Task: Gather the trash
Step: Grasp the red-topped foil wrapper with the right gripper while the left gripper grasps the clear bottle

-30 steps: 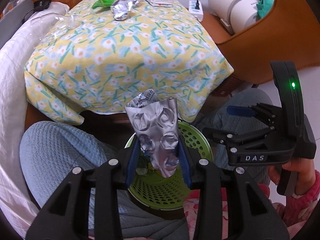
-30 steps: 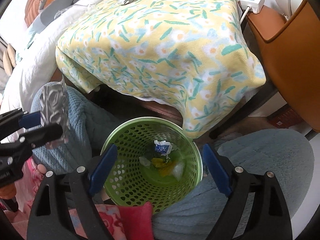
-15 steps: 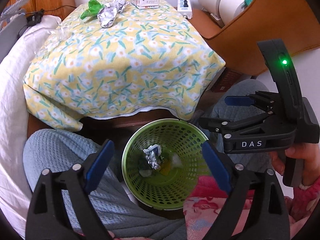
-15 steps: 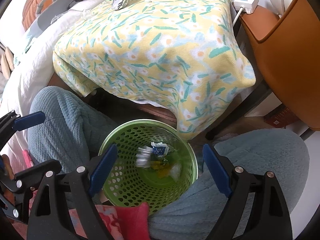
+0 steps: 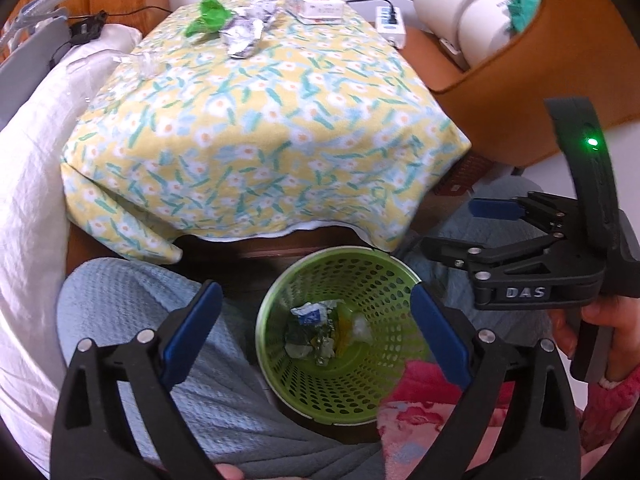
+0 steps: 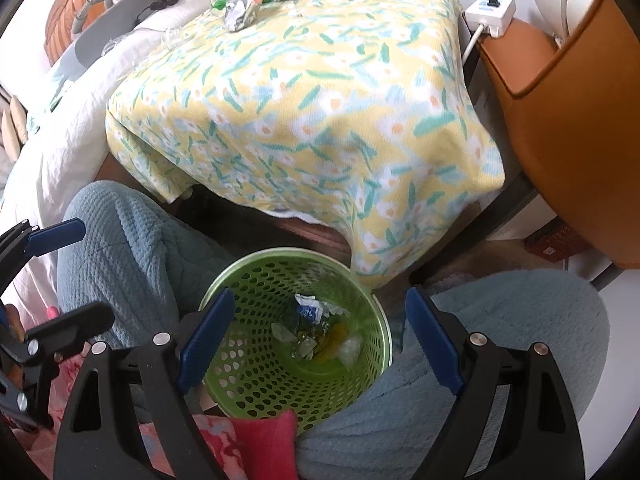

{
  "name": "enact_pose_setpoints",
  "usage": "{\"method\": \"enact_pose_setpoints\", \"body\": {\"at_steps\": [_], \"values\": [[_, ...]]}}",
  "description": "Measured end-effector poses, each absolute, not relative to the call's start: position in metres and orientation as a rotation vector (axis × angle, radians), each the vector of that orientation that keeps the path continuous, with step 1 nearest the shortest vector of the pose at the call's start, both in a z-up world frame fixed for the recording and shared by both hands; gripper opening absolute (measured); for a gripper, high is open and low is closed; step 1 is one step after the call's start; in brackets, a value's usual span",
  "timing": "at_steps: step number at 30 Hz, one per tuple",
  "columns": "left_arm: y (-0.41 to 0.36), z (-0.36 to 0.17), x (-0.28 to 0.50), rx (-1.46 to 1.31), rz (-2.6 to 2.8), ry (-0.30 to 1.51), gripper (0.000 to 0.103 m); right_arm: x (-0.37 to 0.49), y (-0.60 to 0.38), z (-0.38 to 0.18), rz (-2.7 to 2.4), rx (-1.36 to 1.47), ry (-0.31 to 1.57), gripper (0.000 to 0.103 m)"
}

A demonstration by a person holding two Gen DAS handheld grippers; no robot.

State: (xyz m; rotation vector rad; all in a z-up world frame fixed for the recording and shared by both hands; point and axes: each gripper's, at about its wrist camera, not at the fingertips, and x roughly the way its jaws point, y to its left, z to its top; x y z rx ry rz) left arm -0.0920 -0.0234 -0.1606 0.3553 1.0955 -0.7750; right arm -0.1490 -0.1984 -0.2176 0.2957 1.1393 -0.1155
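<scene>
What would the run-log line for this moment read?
left gripper: opening, empty | right gripper: open, empty | green perforated plastic basket: holds wrappers | crumpled silver foil wrapper: on table | next: fetch it

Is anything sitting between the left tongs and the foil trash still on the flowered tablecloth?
Nothing visible blocks the way. The left tongs, opening with nothing between them, hang over the green basket; the crumpled foil lies at the cloth's far end beside a green wrapper, with only bare tablecloth between.
</scene>
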Motion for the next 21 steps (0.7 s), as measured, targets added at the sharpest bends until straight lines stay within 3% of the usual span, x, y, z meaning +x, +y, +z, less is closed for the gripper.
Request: {"method": "enact_pose_setpoints", "body": {"at_steps": [14, 21], "values": [[0.014, -0.125, 0.011, 0.299, -0.541, 0.938, 0.095, -0.028, -0.205, -0.151, -0.062, 0.255, 0.935, 0.087], [0.026, -0.114, 0.055, 0.264, -0.495, 0.890, 0.095, 0.057, -0.200, -0.154, -0.062, 0.267, 0.922, 0.087]]}}
